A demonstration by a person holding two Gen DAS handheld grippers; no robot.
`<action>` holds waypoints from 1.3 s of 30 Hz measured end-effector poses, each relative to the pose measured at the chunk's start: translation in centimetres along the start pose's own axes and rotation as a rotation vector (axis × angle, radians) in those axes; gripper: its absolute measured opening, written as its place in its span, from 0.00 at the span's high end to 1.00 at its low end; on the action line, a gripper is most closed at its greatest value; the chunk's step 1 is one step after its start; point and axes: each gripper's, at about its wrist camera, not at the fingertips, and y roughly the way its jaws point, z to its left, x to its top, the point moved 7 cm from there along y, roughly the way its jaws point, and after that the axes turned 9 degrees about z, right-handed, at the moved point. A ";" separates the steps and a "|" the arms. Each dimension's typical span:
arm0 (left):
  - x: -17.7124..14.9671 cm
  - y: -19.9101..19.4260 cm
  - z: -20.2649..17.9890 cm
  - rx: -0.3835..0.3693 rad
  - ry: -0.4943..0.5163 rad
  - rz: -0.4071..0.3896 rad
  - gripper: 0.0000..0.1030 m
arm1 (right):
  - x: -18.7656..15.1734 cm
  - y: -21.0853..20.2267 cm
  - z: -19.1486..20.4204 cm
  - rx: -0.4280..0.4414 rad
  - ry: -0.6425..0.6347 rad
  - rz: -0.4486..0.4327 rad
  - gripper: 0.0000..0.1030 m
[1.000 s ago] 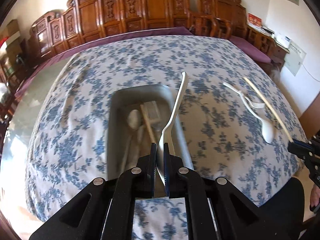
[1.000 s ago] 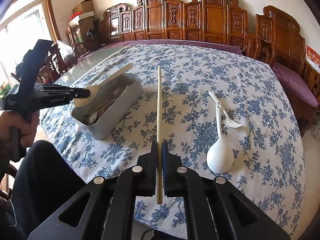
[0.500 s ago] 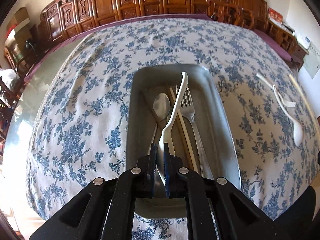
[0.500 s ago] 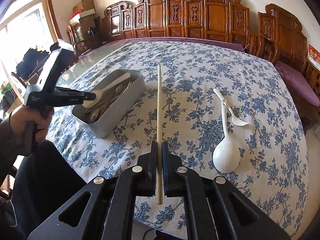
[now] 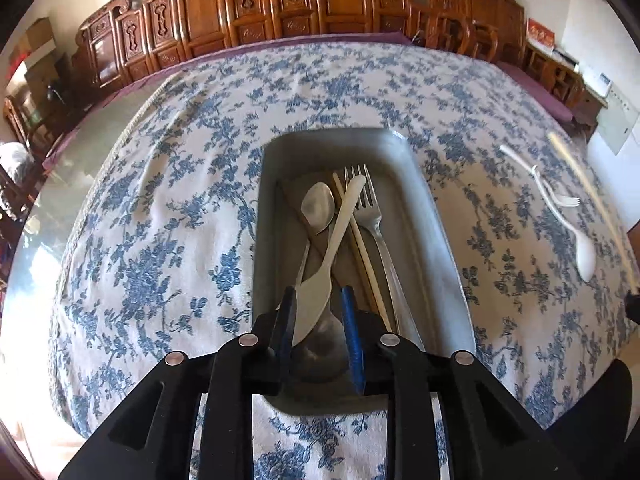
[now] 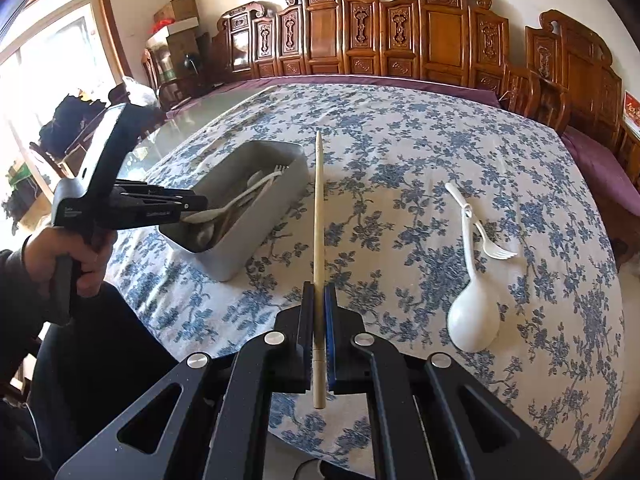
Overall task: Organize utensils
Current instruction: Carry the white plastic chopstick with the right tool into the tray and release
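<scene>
The grey metal tray (image 5: 432,216) sits on the table, on a white cloth with blue flowers (image 5: 160,220). Inside the tray lie a metal spoon (image 5: 318,208), a metal fork (image 5: 370,208), a thin wooden chopstick (image 5: 362,248) and a white plastic knife (image 5: 336,240). The white knife lies slanted across the others, with its wide end near the person and its thin end pointing away.

The left gripper (image 5: 318,312) hangs low over the near end of the tray. Its jaws have just been opening. The wide end of the white knife is between them, close against the left finger (image 5: 286,320), but the right finger stands clear of it, so the knife is not being squeezed. In the right wrist view the person's hand (image 6: 86,248) wraps the left gripper's handle, with a dark sleeve (image 6: 20,280) behind it.

The right gripper (image 6: 319,312) is held above the near edge of the table. Its jaws are pinched tight on a second chopstick (image 6: 319,216), which sticks straight out ahead, past the right corner of the tray but not touching it.

Over to the right on the cloth, well apart from the tray, lie a big white plastic ladle (image 6: 472,280) and a small white plastic fork (image 6: 496,248). The small fork touches the ladle's handle.

Carved wooden chairs (image 6: 440,40) stand in a row behind the table.
</scene>
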 end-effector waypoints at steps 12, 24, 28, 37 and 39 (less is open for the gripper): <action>-0.3 -3.5 3.3 -0.032 -0.020 -0.134 0.78 | 3.9 3.4 5.3 0.051 -0.022 0.026 0.94; -0.9 -3.9 6.4 -0.072 -0.066 -0.197 0.78 | 7.1 9.2 8.2 0.097 0.016 0.119 0.94; -0.9 -4.6 6.4 -0.085 -0.061 -0.231 0.78 | 7.9 11.1 8.7 0.098 0.041 0.152 0.94; -1.0 -4.8 6.8 -0.096 -0.078 -0.248 0.78 | 9.0 14.6 10.0 0.146 0.075 0.221 0.94; -1.1 -4.5 7.0 -0.090 -0.080 -0.244 0.78 | 8.9 15.1 10.5 0.160 0.074 0.236 0.94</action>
